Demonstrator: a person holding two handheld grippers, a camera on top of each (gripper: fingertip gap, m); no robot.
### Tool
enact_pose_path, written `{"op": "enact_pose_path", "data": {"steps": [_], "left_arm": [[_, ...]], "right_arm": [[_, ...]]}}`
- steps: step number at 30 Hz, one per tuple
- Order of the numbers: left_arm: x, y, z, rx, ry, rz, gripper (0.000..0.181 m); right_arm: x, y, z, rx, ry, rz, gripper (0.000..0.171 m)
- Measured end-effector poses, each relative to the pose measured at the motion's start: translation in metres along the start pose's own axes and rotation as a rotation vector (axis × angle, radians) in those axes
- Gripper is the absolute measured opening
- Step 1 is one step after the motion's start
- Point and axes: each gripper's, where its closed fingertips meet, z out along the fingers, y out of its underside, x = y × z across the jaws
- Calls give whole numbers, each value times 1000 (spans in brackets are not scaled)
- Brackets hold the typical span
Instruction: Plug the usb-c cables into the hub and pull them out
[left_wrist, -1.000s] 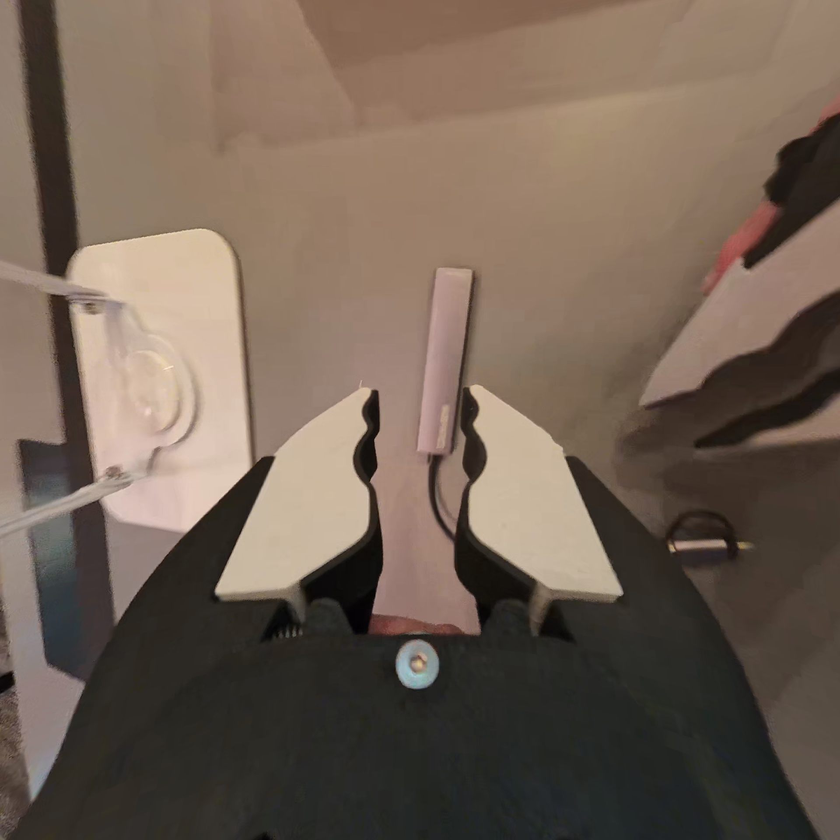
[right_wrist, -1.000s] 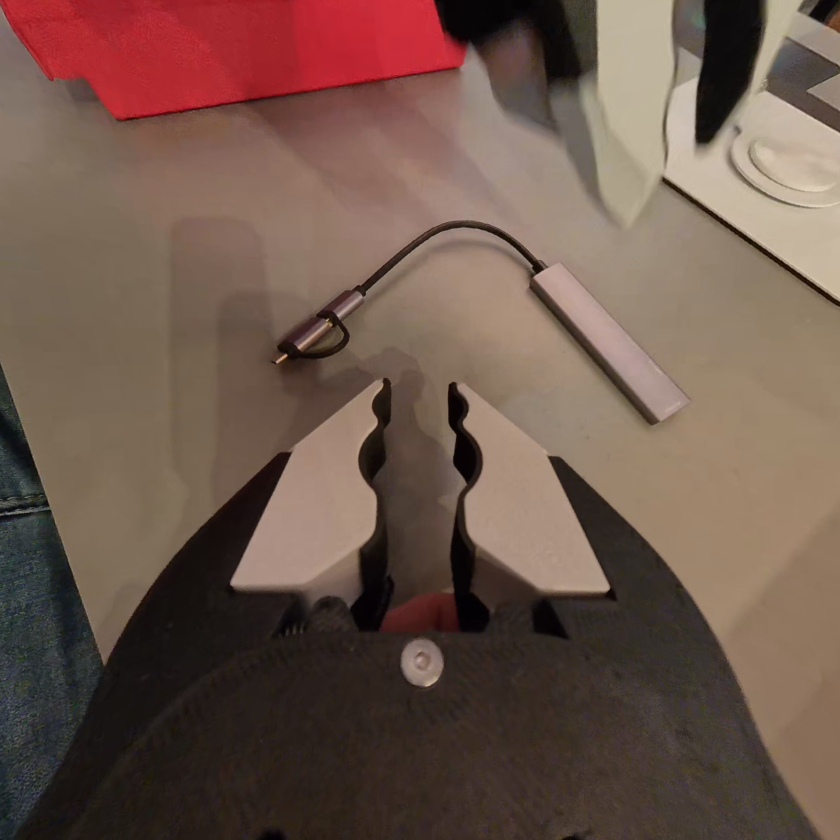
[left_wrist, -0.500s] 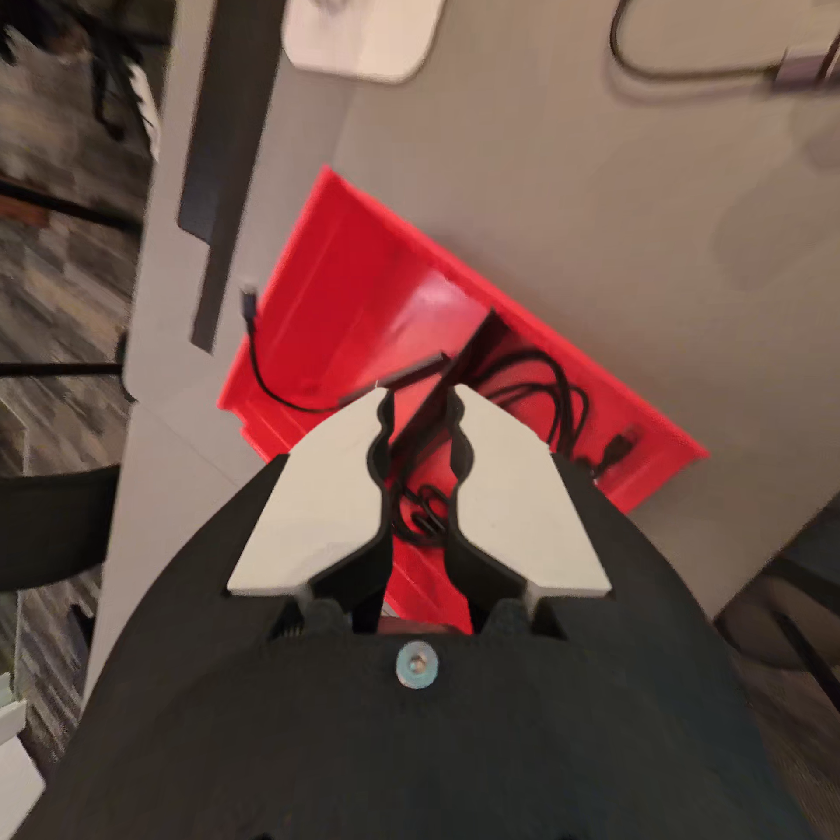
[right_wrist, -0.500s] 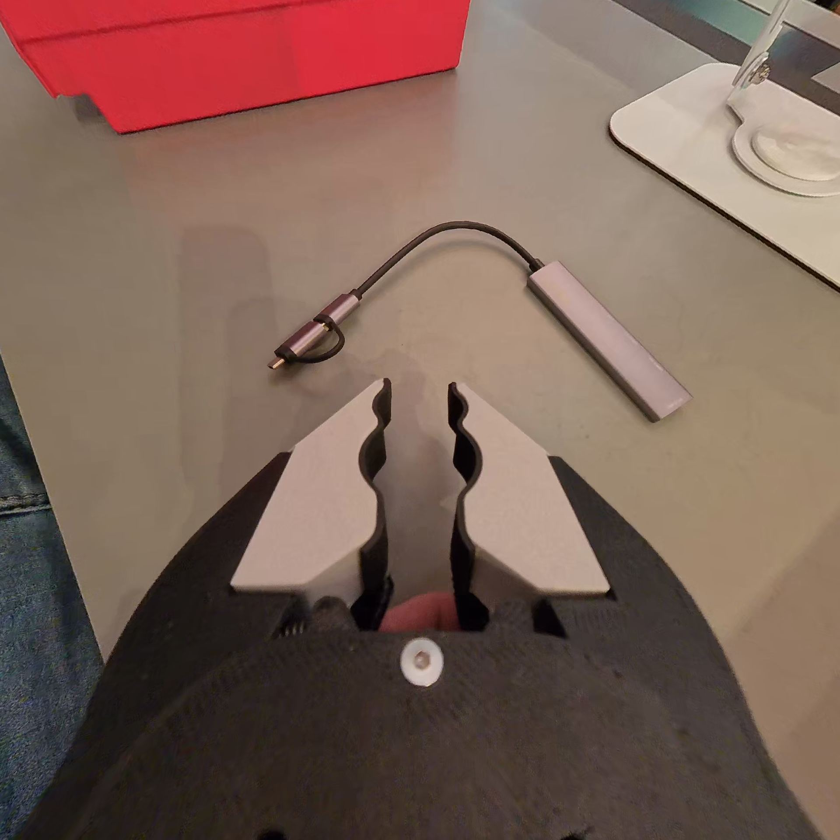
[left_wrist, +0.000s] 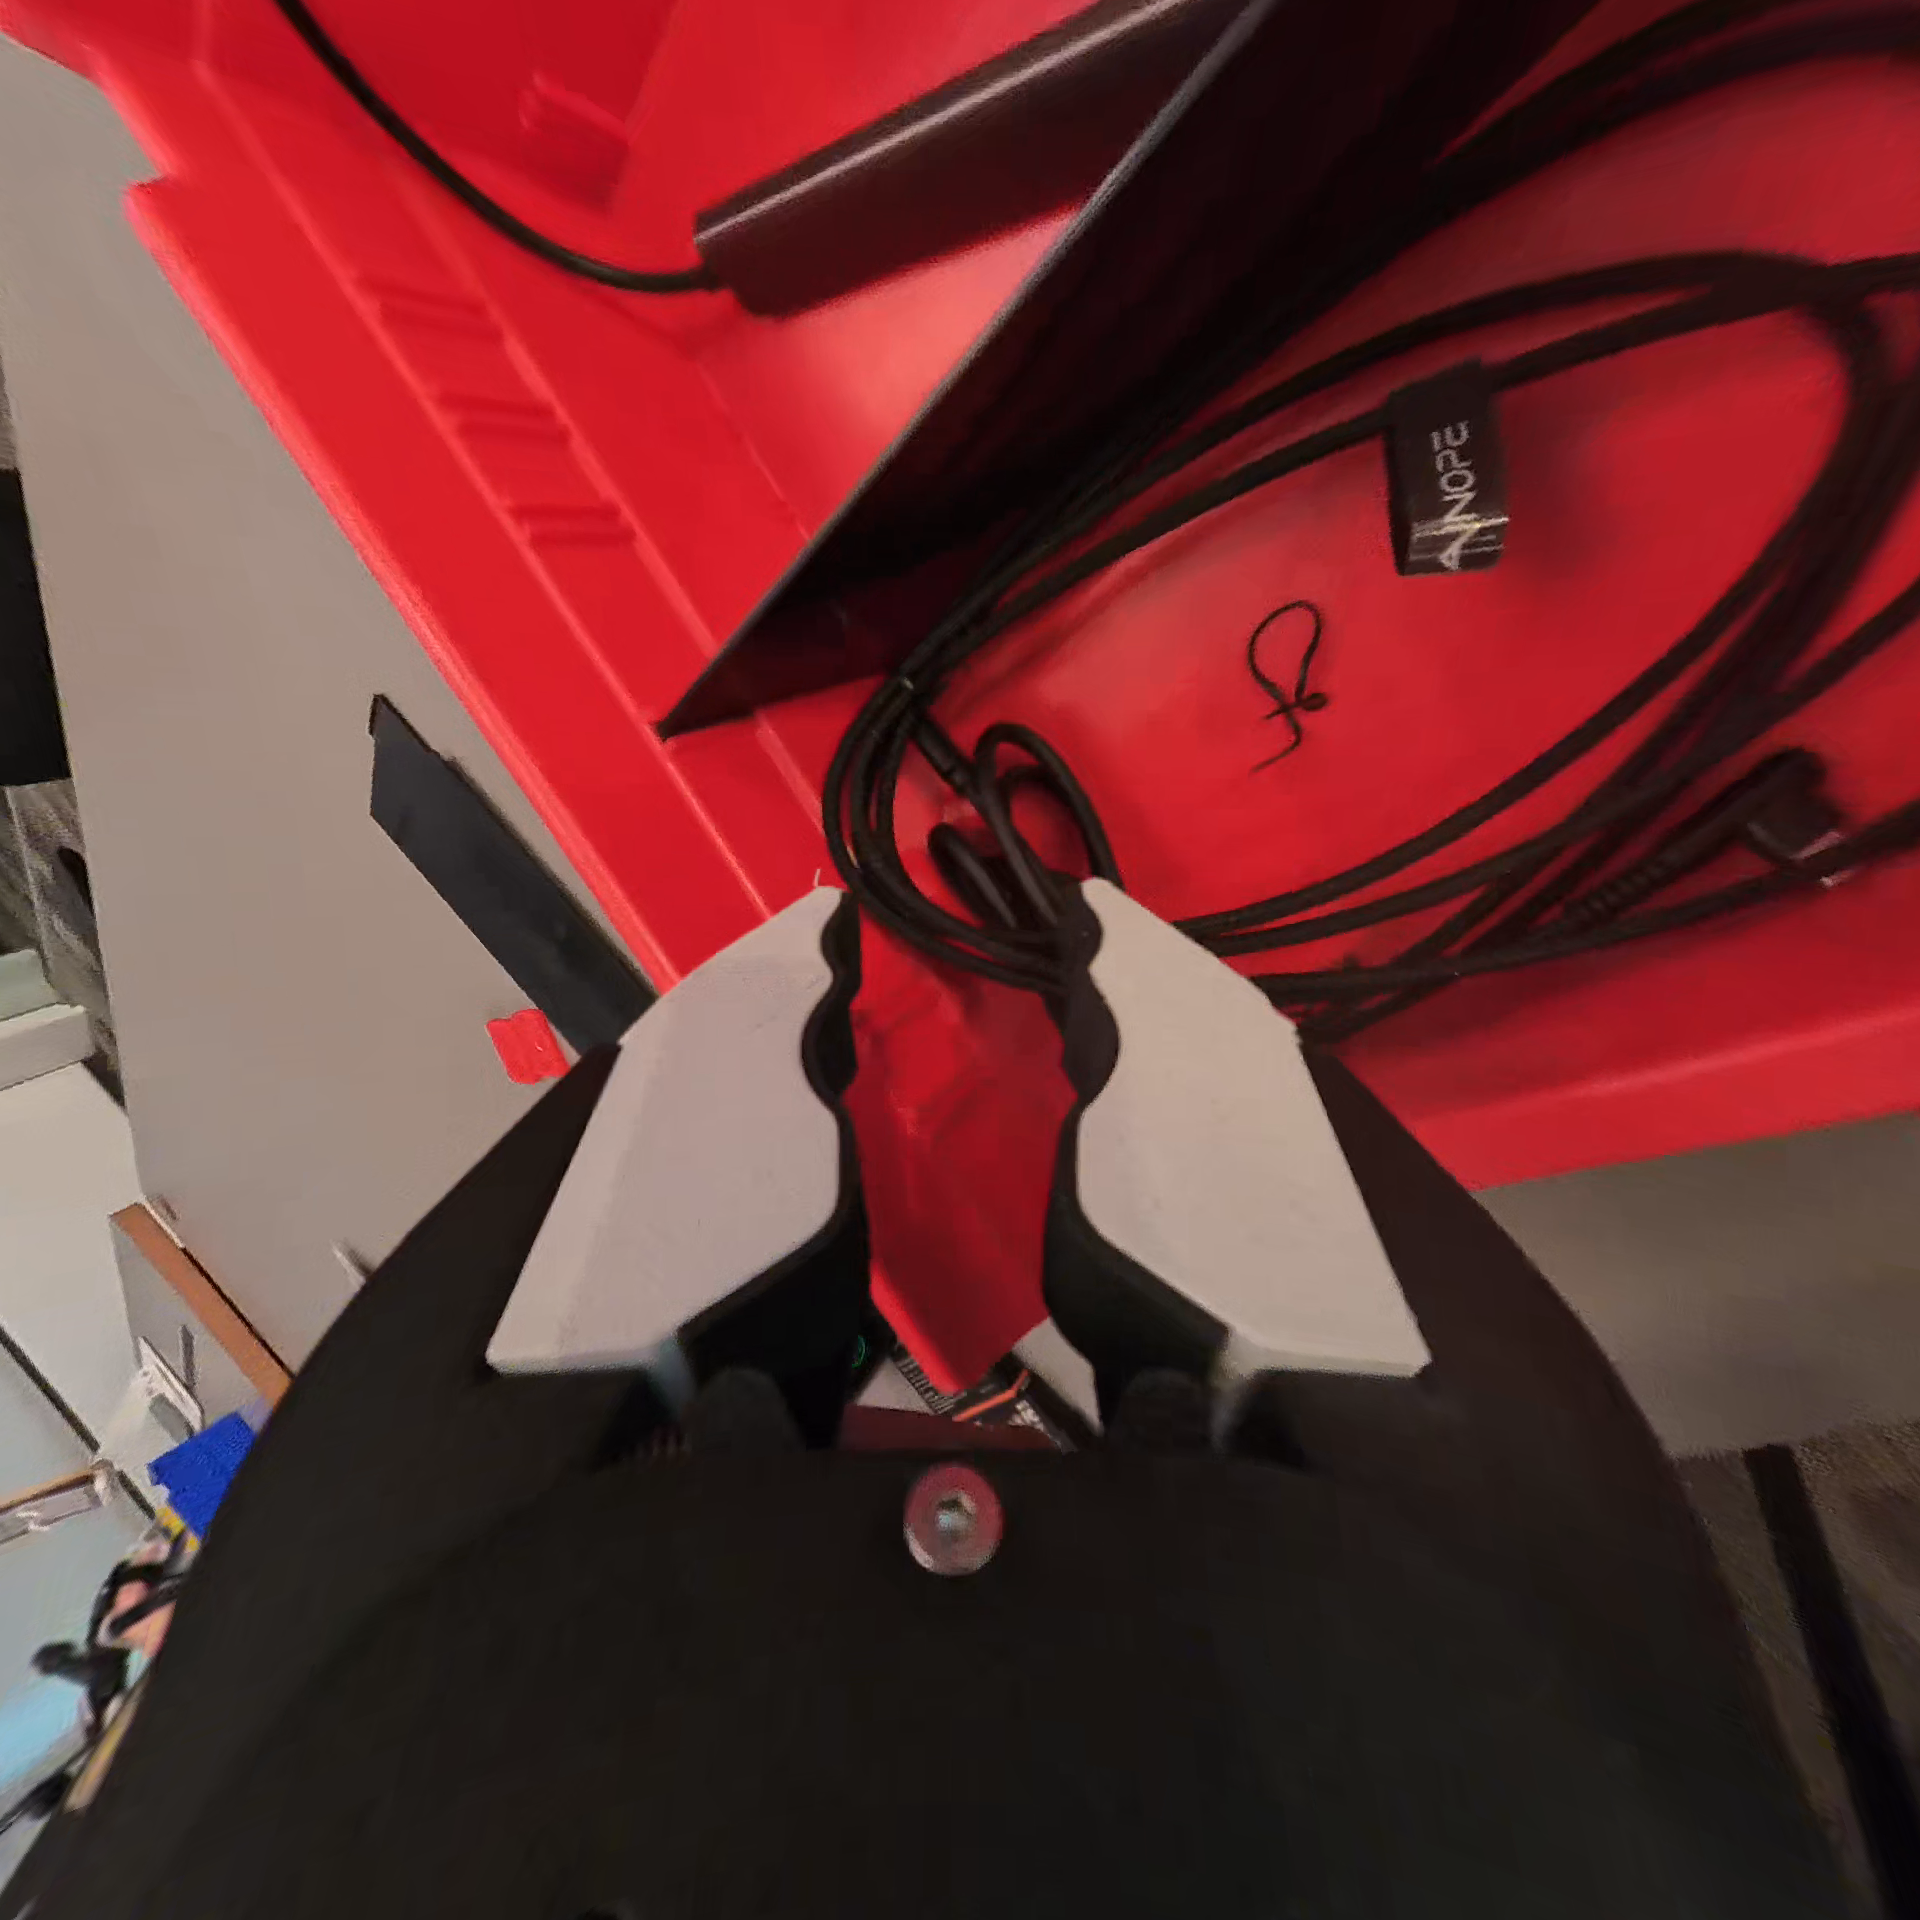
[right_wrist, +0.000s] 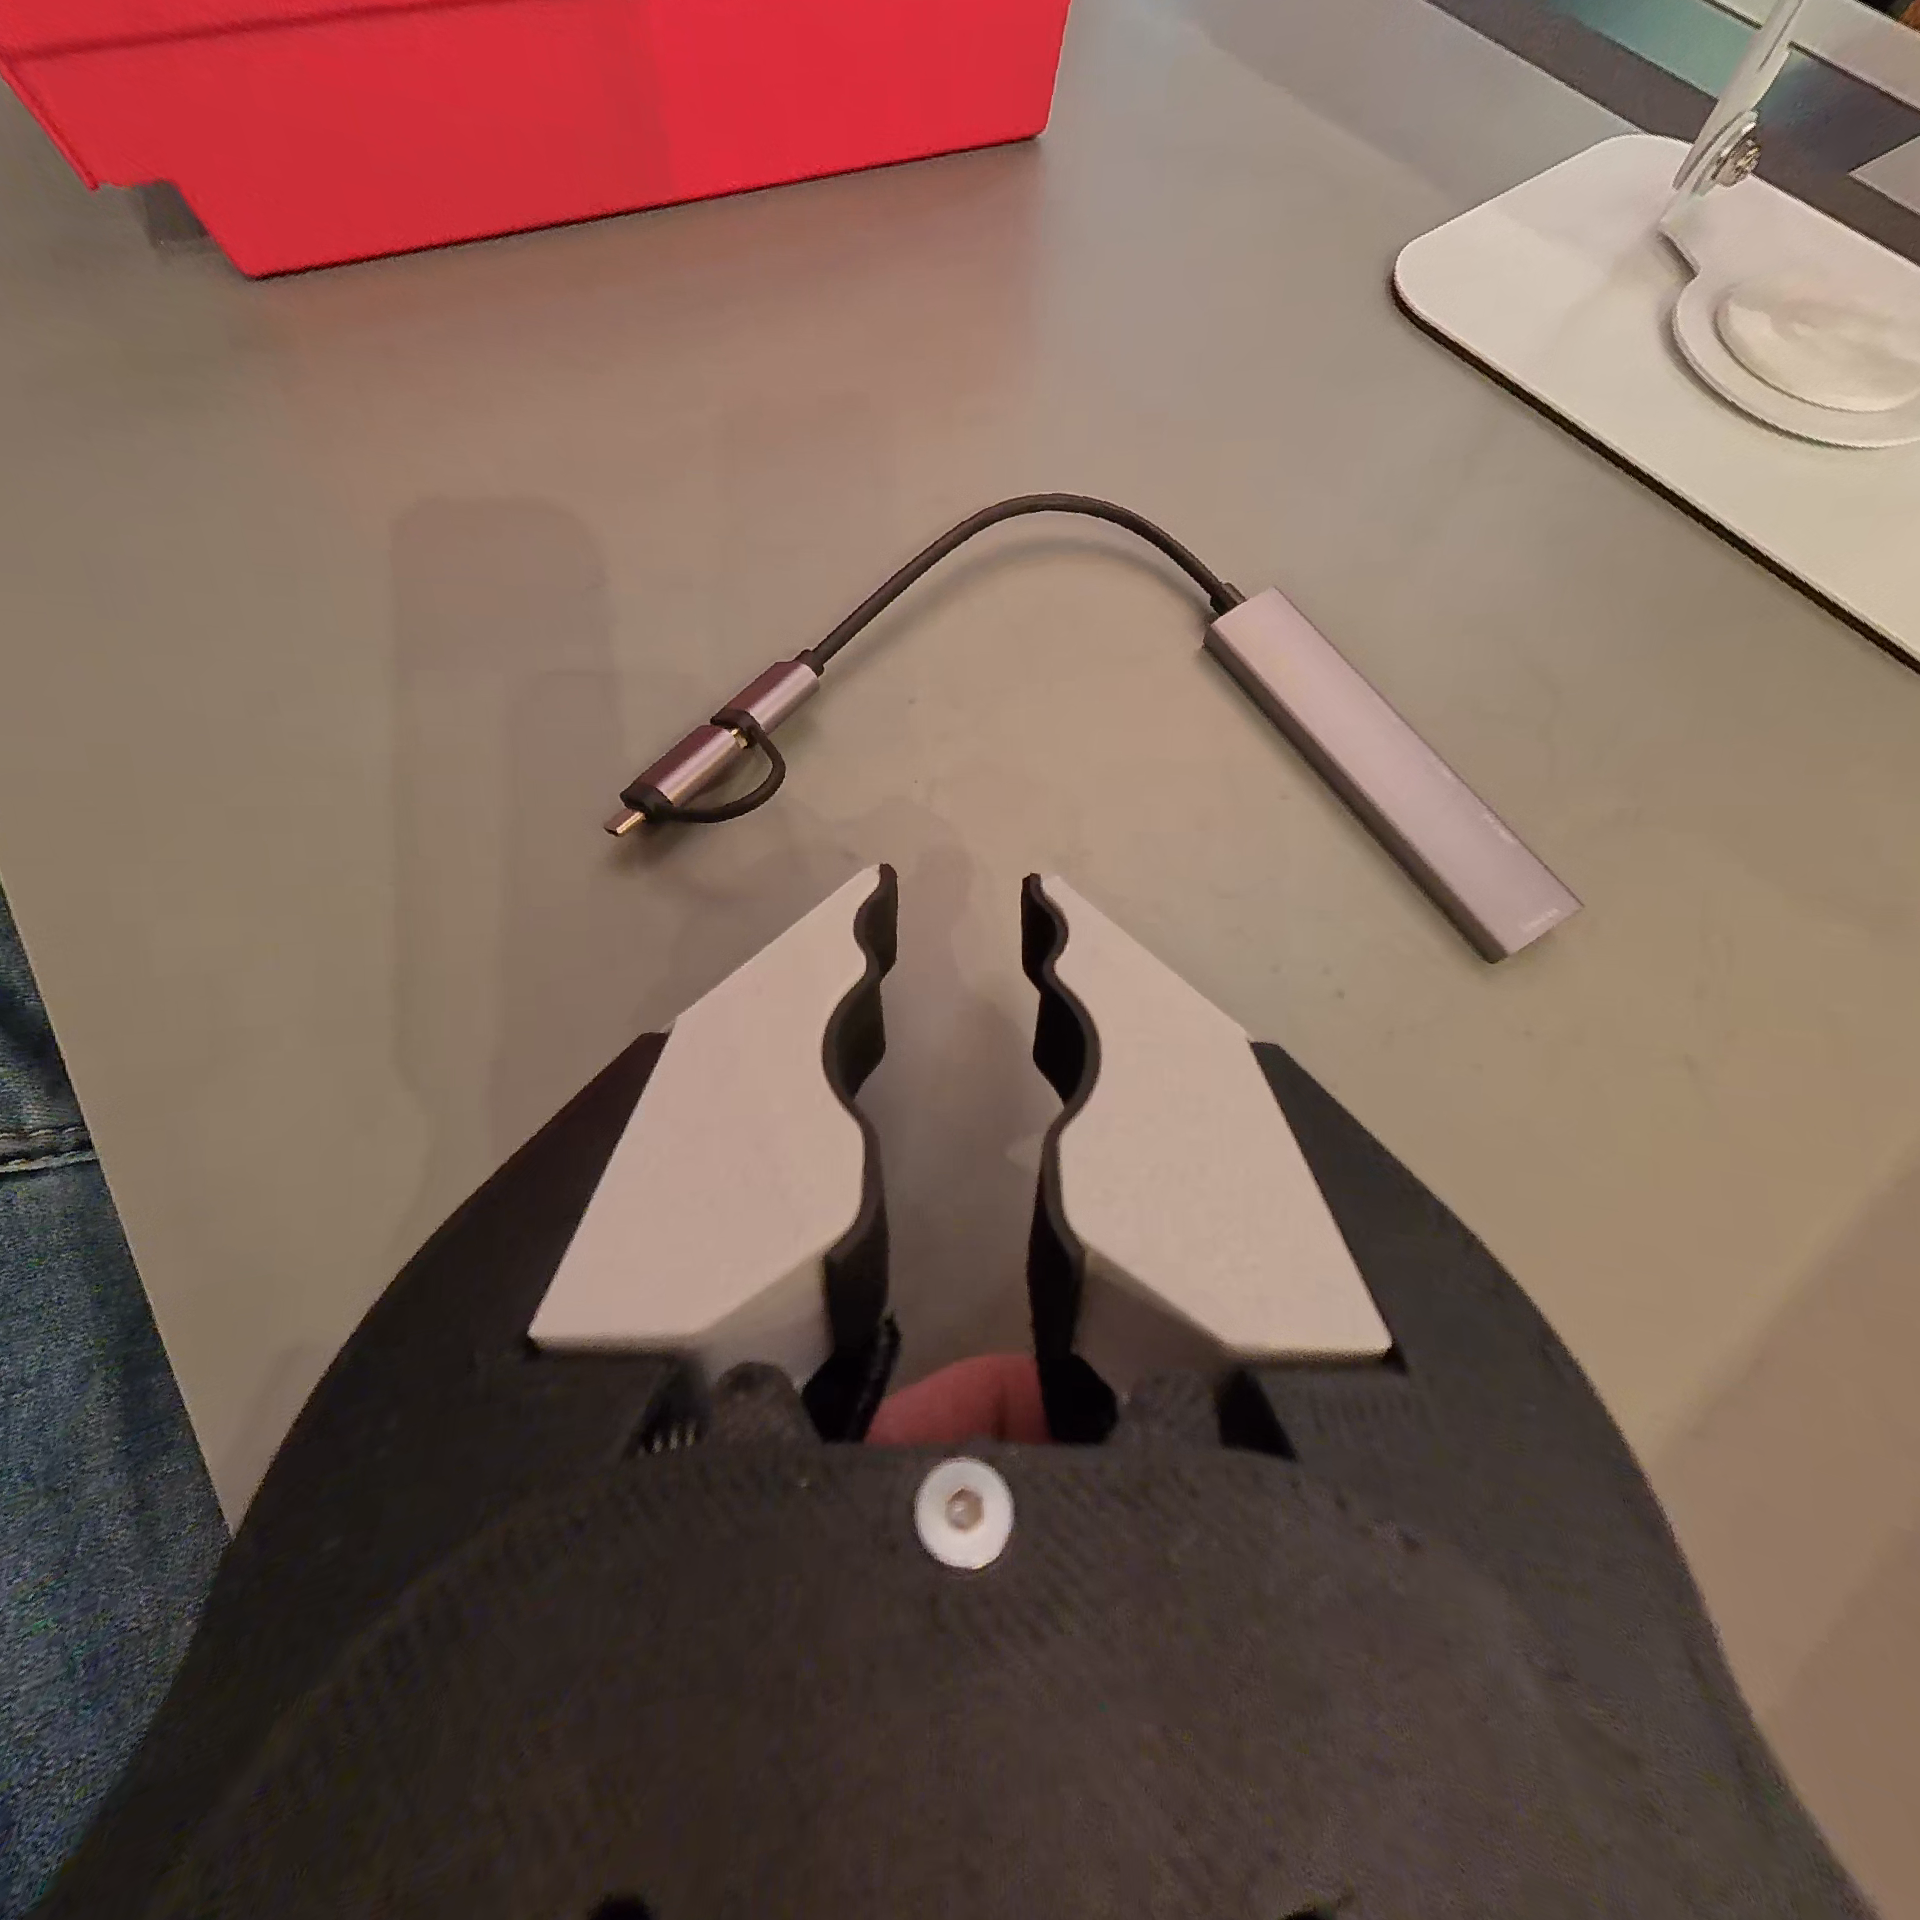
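Note:
A slim grey hub (right_wrist: 1392, 771) lies on the grey table, its short black lead curving left to a metal plug (right_wrist: 707, 756). My right gripper (right_wrist: 958, 883) is open and empty, hovering just in front of the hub's lead. In the left wrist view, coiled black cables (left_wrist: 1351, 665) lie in a red bin (left_wrist: 582, 488). My left gripper (left_wrist: 964, 902) is open, low over the bin, its tips on either side of a loop of the cable bundle (left_wrist: 997, 831). A second black hub (left_wrist: 935, 156) lies in the bin's other compartment.
A black divider (left_wrist: 1039, 395) splits the bin. A cable plug (left_wrist: 1787, 821) lies at the bin's right. The red bin's outer wall (right_wrist: 582, 114) stands at the table's far left. A white stand base (right_wrist: 1621, 301) sits at the far right. A person's jeans (right_wrist: 42, 1351) show at the left edge. My right fingertips sit around 45 centimetres from my left ones. To the slim grey hub (right_wrist: 1392, 771): right tips about 9 centimetres, left tips about 45 centimetres.
My left gripper swung from the grey hub over to the red bin, dropped close to the cables and opened wider. The right gripper stayed still.

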Motion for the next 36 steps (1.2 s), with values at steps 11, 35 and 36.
{"op": "enact_pose_path", "data": {"steps": [11,35,36], "left_arm": [[29,-43,36,95,-76,371,33],[-41,-48,-32,337,-671,291,3],[-45,-47,-39,349,-692,282,3]], "right_arm": [[0,-1,-2,17,-4,7,20],[1,-3,-3,29,-8,16,20],[1,-3,-2,29,-8,16,20]]}}
